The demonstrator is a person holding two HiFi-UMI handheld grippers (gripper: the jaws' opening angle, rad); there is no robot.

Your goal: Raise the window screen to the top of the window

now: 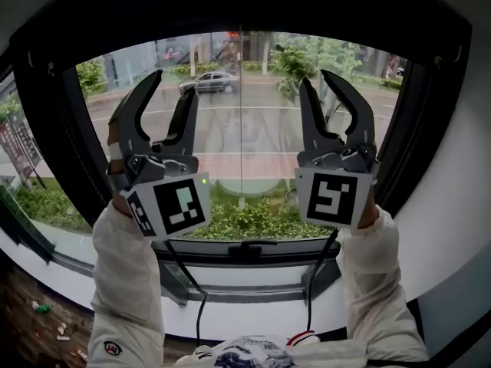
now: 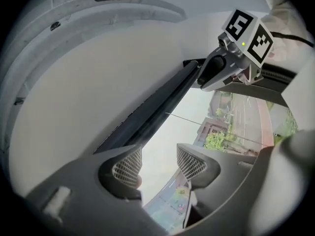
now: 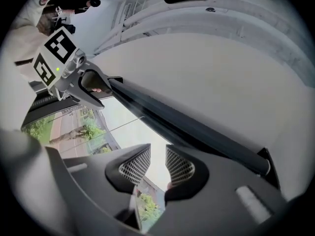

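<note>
Apparently the window screen (image 3: 187, 127) sits gathered into the dark bar along the top edge of the window. In the head view the glass (image 1: 245, 129) shows the street with no mesh across it that I can make out. Both claws hang in front of the glass, well below that bar, and hold nothing. The left gripper (image 1: 175, 83) has its jaws moderately apart, with only sky and street between the pads. The right gripper (image 1: 315, 77) has a narrow gap, also empty.

The main risk, as I judge it, is that the screen is not caught at the top. With neither claw on it, a sprung or loose rail can slide down and undo the work; the views do not show whether it is latched. If it needs another push, the right claw's narrow gap may be too tight to take the rail, and a hurried reach could knock the hard jaw tips against the glass. The cables (image 1: 201, 301) hanging from both grippers pass close to the handle (image 1: 253, 248) on the lower frame and could snag there if the hands drop
</note>
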